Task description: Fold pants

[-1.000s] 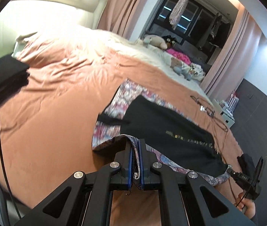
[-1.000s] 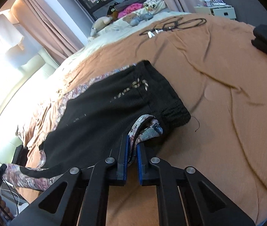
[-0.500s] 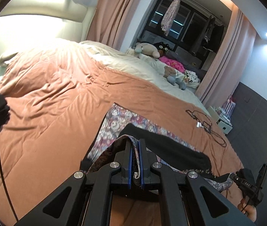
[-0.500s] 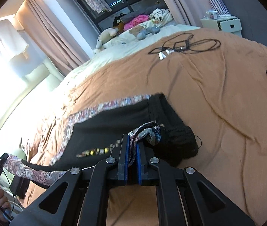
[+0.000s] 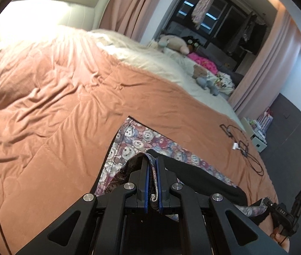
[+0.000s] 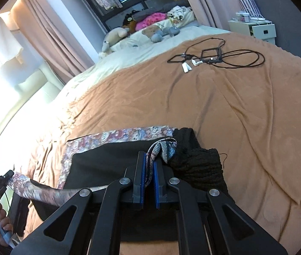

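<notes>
Pinching patterned fabric of the pants [image 5: 142,140], the left gripper [image 5: 152,176] is clamped on it near the bed's [image 5: 50,106] near edge. The right gripper [image 6: 148,170] likewise bites a fold of the pants beside the black waistband [image 6: 197,165]; cables [image 6: 224,57] lie toward the far corner.

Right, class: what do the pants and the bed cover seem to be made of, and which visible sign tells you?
Pants: soft matte woven cloth, likely cotton, floral print one face, black the other; it drapes limply. Waistband: probably ribbed elastic knit, coarse and bunched. Bed cover: plush brown fabric, perhaps velvety microfibre, with a faint sheen on its creases.
</notes>
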The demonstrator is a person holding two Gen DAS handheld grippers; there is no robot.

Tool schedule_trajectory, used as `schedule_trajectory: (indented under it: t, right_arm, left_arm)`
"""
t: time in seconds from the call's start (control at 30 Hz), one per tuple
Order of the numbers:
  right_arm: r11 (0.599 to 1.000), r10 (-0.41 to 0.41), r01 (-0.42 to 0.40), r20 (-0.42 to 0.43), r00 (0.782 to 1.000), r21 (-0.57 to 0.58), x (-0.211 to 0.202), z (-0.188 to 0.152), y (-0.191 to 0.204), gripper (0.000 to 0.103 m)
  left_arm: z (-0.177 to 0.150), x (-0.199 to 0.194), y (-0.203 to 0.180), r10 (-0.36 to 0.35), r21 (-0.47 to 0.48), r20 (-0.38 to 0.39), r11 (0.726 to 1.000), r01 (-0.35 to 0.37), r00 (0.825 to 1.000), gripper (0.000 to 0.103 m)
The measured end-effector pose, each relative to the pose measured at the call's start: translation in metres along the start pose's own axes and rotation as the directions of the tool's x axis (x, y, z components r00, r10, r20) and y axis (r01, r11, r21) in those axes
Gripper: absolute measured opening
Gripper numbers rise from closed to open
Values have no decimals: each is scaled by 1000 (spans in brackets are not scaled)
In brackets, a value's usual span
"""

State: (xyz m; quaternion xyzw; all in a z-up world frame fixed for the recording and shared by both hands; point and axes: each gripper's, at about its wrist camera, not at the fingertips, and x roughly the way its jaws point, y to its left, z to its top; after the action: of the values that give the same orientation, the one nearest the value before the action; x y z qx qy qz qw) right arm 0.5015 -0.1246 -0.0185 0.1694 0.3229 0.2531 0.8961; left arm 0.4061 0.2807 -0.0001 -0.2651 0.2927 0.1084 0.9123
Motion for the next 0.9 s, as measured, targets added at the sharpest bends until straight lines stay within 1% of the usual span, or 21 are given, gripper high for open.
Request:
schedule_trajectory:
  t: [0.1, 0.17, 0.33, 0.4, 0.43, 0.47, 0.5, 0.53, 0.57, 0.6, 0.63, 0.67, 0.7, 0.77, 0.83, 0.87, 0.9]
  right_arm:
    - [1000, -13, 13, -20, 1000, -4, 21, 13, 5, 4]
    - [999, -27, 26, -23, 999, -22, 32, 21, 11, 4]
    - [997, -57, 55, -33, 998, -61, 63, 30, 19, 4]
    - [994, -80, 77, -42, 996, -77, 75, 32, 21, 4]
    - [992, -96, 91, -52, 994, -89, 81, 33, 23, 5]
    - [990, -106, 100, -63, 992, -97, 85, 35, 24, 9]
    - [990, -109, 101, -76, 991, -98, 88, 36, 25, 18]
    - [991, -101, 93, -78, 992, -97, 86, 37, 26, 24]
    - [992, -81, 75, -59, 995, -102, 80, 39, 27, 46]
    - [991, -80, 76, -32, 996, -112, 73, 38, 29, 73]
    - [989, -83, 83, 5, 997, -125, 64, 39, 28, 82]
    - [986, -78, 85, 53, 996, -142, 53, 39, 31, 86]
    - [985, -70, 78, 57, 996, -153, 49, 38, 31, 86]
    - [980, -63, 66, 22, 998, -190, 45, 37, 32, 86]
    - [968, -86, 87, 17, 996, -234, 43, 36, 32, 86]
    - [959, -100, 99, 11, 995, -264, 43, 35, 33, 86]
    - [955, -107, 104, 5, 994, -277, 43, 35, 32, 86]
  left_arm:
    - [8, 28, 6, 28, 5, -30, 1000, -28, 999, 6]
    - [12, 47, 10, 34, 4, -50, 999, -34, 998, 6]
    - [17, 83, 19, 79, 15, -86, 997, -78, 993, 6]
    - [18, 100, 18, 92, 52, -115, 995, -86, 989, 6]
    - [18, 109, 17, 106, 87, -140, 992, -94, 985, 9]
    - [19, 115, 17, 120, 111, -159, 988, -103, 980, 15]
    - [19, 118, 17, 134, 129, -167, 985, -113, 977, 22]
    - [20, 118, 18, 142, 146, -164, 982, -118, 976, 44]
    - [21, 116, 18, 153, 170, -149, 977, -127, 977, 75]
    - [21, 112, 18, 165, 188, -128, 972, -139, 978, 86]
    - [21, 105, 18, 169, 209, -89, 967, -147, 982, 93]
    - [22, 102, 20, 165, 223, -74, 964, -145, 984, 93]
    - [21, 100, 19, 165, 249, -74, 958, -142, 984, 93]
    - [19, 102, 19, 181, 300, -96, 943, -145, 979, 93]
    - [15, 107, 16, 197, 353, -114, 924, -146, 974, 93]
    - [11, 112, 15, 217, 395, -126, 906, -152, 968, 92]
    - [9, 115, 13, 225, 418, -133, 896, -151, 965, 91]
